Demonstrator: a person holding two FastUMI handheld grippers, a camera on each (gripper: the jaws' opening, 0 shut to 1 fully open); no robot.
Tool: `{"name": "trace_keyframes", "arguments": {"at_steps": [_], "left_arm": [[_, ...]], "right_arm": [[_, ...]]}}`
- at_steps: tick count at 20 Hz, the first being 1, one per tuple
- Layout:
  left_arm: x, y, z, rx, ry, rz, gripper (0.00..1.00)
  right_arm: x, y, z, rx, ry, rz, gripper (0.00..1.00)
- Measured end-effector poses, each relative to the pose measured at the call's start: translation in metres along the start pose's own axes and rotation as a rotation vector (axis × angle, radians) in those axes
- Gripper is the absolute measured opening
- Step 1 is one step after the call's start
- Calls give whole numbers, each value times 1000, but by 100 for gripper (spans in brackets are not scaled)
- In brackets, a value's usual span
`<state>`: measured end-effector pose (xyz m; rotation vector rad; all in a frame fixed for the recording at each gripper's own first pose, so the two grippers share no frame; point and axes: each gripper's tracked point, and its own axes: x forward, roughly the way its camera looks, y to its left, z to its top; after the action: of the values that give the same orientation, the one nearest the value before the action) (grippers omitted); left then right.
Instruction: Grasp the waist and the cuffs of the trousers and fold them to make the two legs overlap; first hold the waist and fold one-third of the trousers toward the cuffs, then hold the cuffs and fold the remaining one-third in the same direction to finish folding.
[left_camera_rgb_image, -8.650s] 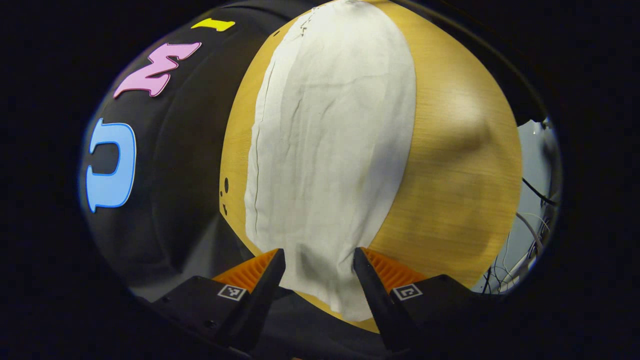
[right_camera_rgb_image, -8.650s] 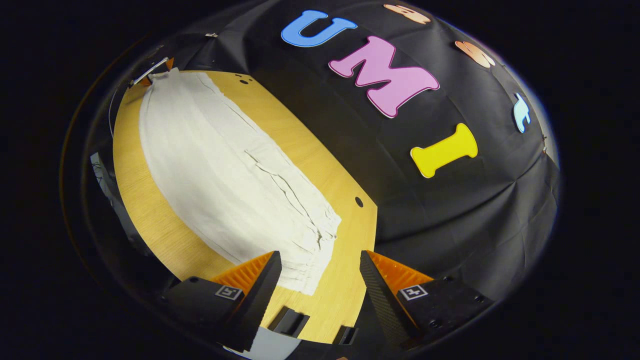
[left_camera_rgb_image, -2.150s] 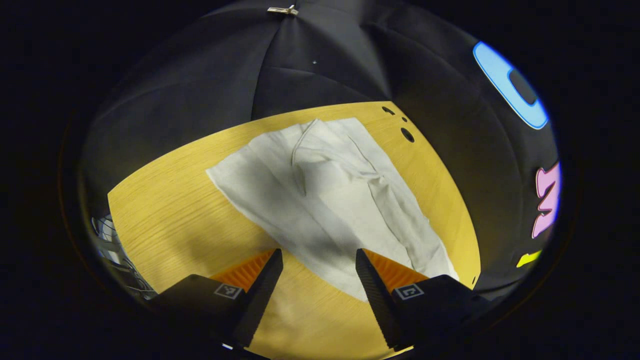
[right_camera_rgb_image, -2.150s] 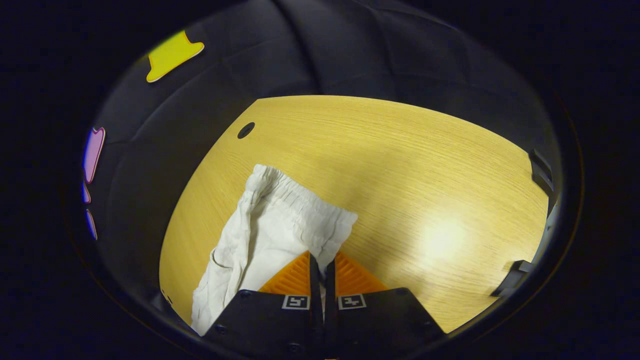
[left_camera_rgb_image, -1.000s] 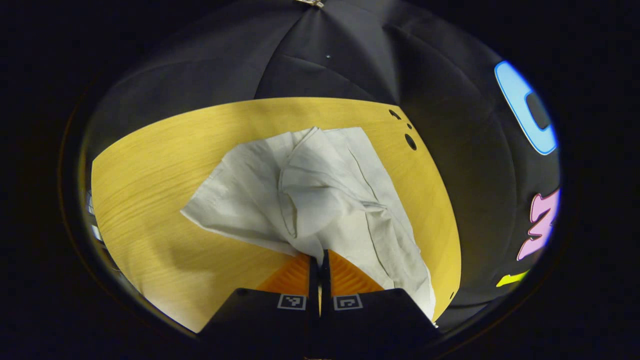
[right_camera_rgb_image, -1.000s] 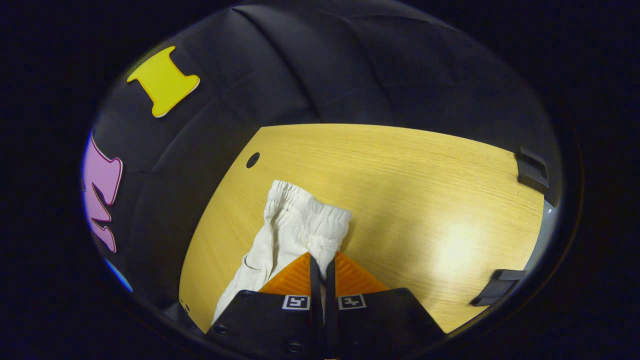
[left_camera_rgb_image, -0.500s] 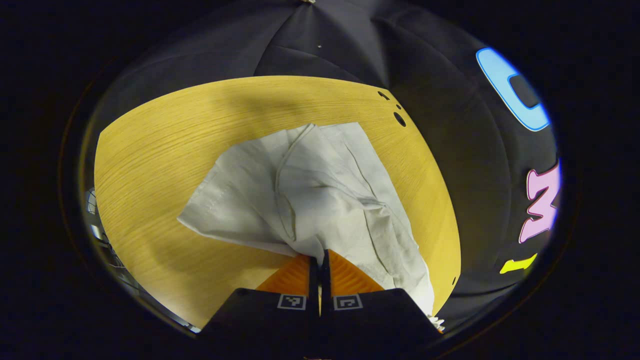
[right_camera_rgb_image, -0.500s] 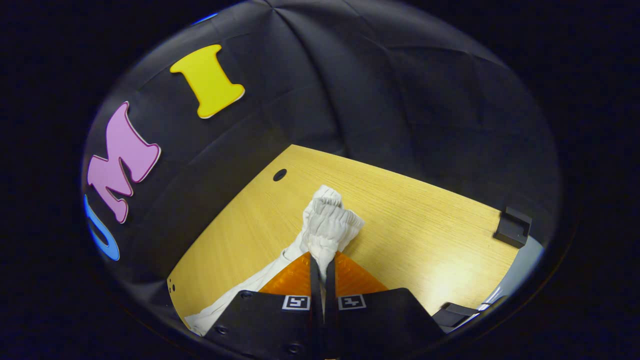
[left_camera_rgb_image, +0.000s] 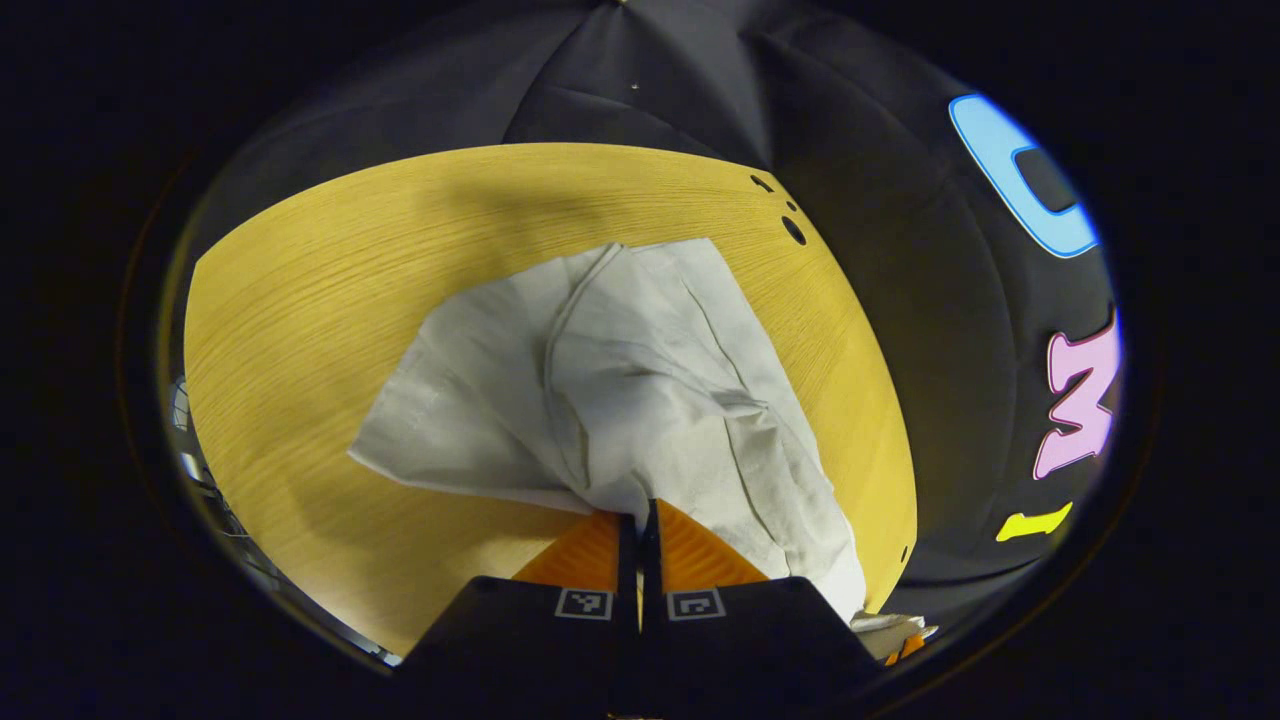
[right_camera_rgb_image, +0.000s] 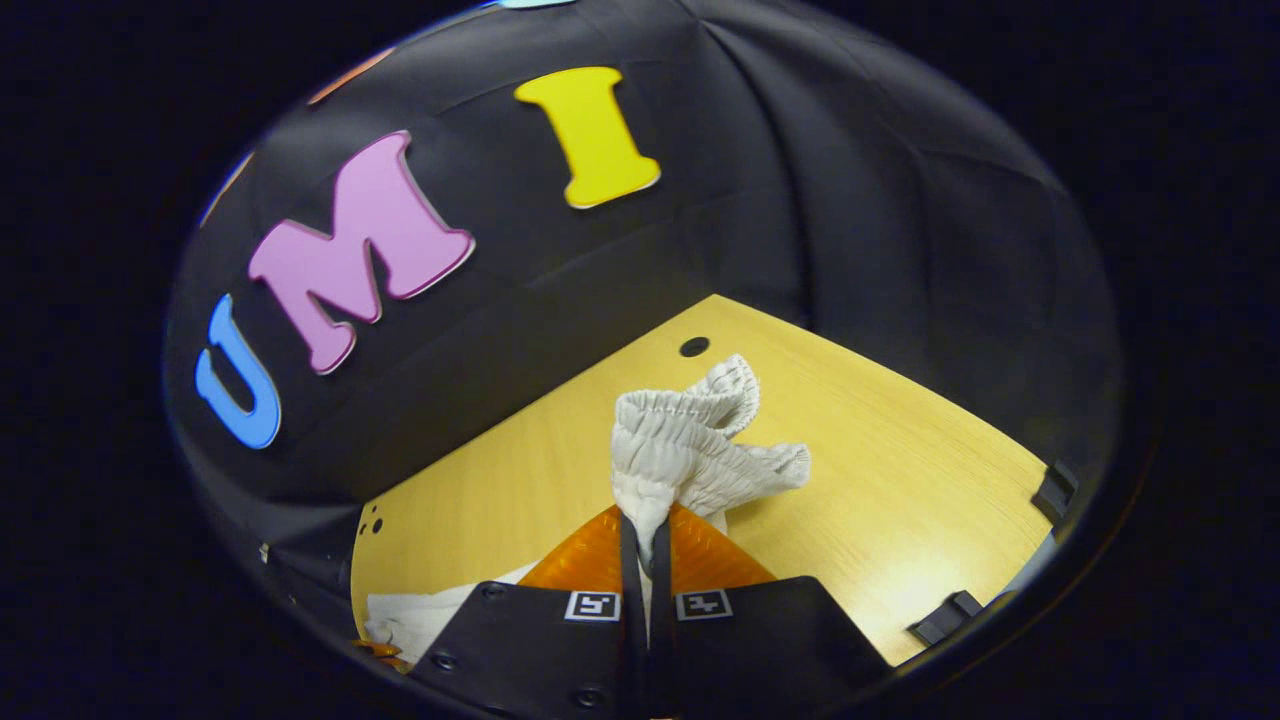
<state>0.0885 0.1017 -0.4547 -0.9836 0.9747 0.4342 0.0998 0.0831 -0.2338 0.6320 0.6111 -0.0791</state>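
The left gripper is clamped on a cuff edge of the white trousers; the right gripper pinches the gathered elastic waist, lifted off the wooden table. Leg-overlap fold seems in hand. Next, I judge, carry both ends sideways together, laying one leg squarely over the other.

Recording booth: black cloth wall, wooden table.
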Motion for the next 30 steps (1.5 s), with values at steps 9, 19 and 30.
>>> {"name": "trace_keyframes", "arguments": {"at_steps": [9, 19, 30], "left_arm": [[0, -1, 3, -3, 17, -26, 6], [-1, -2, 4, -7, 26, -32, 6], [-7, -5, 6, -75, 26, -36, 6]], "right_arm": [[-11, 131, -92, -292, 129, 233, 5], [-9, 172, -217, -539, 428, 369, 6], [-30, 159, -181, -170, 503, 489, 55]]}}
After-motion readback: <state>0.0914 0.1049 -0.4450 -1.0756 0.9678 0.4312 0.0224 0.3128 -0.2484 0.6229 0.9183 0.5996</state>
